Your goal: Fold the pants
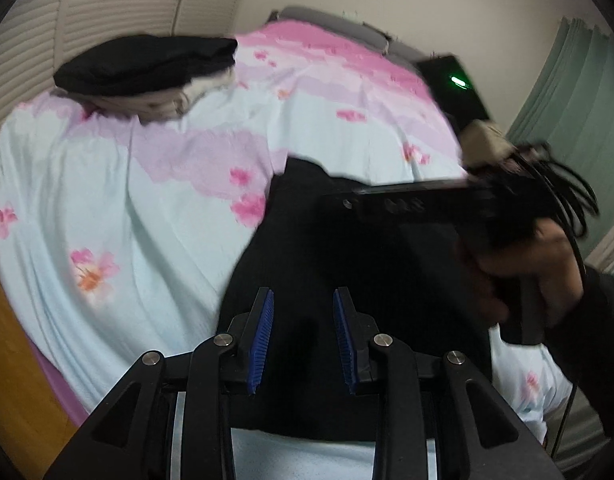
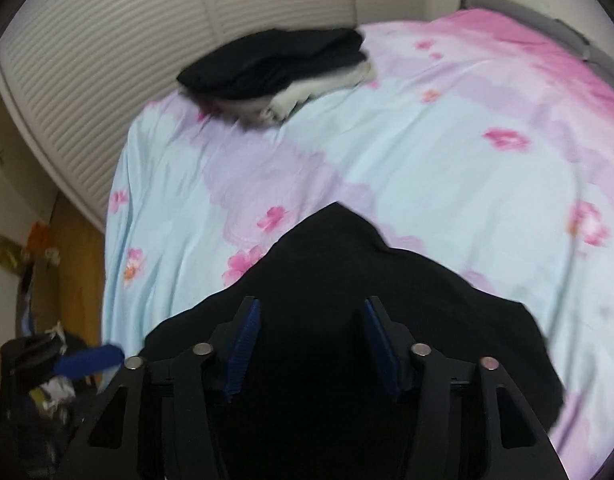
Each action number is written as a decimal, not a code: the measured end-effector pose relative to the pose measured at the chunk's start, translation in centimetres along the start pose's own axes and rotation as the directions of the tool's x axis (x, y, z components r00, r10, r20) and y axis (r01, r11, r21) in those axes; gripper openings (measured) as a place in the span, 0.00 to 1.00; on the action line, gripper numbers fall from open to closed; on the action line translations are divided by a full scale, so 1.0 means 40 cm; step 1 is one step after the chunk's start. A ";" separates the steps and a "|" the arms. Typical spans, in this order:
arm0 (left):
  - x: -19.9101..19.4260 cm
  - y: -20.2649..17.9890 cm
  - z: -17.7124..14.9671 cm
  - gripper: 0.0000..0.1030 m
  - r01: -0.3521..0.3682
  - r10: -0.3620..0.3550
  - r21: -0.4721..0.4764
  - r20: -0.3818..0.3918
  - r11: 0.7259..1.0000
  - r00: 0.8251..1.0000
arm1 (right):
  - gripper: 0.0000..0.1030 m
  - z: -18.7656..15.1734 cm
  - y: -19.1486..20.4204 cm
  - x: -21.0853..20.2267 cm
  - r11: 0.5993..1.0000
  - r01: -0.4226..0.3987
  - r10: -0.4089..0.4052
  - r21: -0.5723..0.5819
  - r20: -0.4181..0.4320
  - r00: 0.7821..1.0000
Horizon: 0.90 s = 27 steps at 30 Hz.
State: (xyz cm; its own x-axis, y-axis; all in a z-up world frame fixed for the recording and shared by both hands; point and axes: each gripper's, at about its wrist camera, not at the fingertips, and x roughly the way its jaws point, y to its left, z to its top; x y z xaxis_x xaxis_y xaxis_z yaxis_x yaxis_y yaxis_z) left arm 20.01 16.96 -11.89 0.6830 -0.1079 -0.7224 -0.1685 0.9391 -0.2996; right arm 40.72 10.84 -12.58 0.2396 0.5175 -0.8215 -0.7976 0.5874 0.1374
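pants: matt black cloth, fine rib. bedsheet: smooth printed cotton-like cloth, creased. left claw: matt black plastic, ribbed blue pads, shiny metal pins. floor: glossy wood.

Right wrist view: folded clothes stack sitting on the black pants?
No. The folded clothes stack lies far back on the floral bedspread, well apart from the black pants.

black pants, pink-flowered bedspread
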 end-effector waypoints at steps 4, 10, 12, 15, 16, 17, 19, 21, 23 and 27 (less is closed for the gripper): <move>0.034 0.004 -0.013 0.30 -0.013 0.014 0.015 -0.033 1.000 0.999 | 0.44 0.007 -0.043 0.079 0.998 0.002 0.001 0.058 -0.047 0.999; 0.013 0.007 -0.002 0.39 -0.030 0.030 0.030 0.000 0.999 1.000 | 0.44 0.015 -0.117 0.074 0.968 -0.057 0.057 0.243 0.005 0.998; 0.004 0.013 0.003 0.41 -0.038 0.038 0.036 0.015 0.999 0.999 | 0.44 -0.009 -0.130 0.019 0.963 -0.023 0.008 0.268 0.056 0.998; -0.008 0.027 0.013 0.41 -0.046 0.044 0.039 0.031 0.998 0.999 | 0.46 -0.078 -0.181 -0.089 0.936 0.042 -0.090 0.349 0.122 0.988; -0.010 0.033 0.016 0.41 -0.046 0.044 0.043 0.037 0.998 0.998 | 0.48 -0.104 -0.200 -0.121 0.922 0.065 -0.124 0.382 0.131 0.984; -0.012 0.040 0.019 0.42 -0.043 0.041 0.047 0.041 0.998 0.998 | 0.55 -0.159 -0.224 -0.174 0.894 0.093 -0.170 0.439 0.142 0.975; -0.012 0.051 0.024 0.52 -0.022 0.020 0.058 0.046 0.998 0.999 | 0.67 -0.232 -0.259 -0.241 0.853 0.096 -0.208 0.513 0.164 0.964; -0.006 0.058 0.029 0.55 -0.008 0.004 0.077 0.051 0.997 0.999 | 0.81 -0.329 -0.275 -0.306 0.796 0.082 -0.242 0.599 0.192 0.951; 0.011 0.061 0.036 0.55 0.005 -0.009 0.088 0.042 0.996 0.999 | 0.81 -0.417 -0.270 -0.345 0.741 0.066 -0.269 0.668 0.206 0.941; 0.050 0.070 0.048 0.55 0.047 -0.047 0.067 0.010 0.997 0.999 | 0.81 -0.534 -0.245 -0.352 0.674 0.016 -0.262 0.738 0.220 0.940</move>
State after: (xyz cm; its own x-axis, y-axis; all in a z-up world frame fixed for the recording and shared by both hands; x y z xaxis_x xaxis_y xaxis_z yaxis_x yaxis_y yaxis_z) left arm 22.27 20.01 -12.98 0.6975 -0.1489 -0.7010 -0.0884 0.9528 -0.2903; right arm 33.33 -15.49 -14.17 0.5559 0.4689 -0.6864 -0.1253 0.8636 0.4884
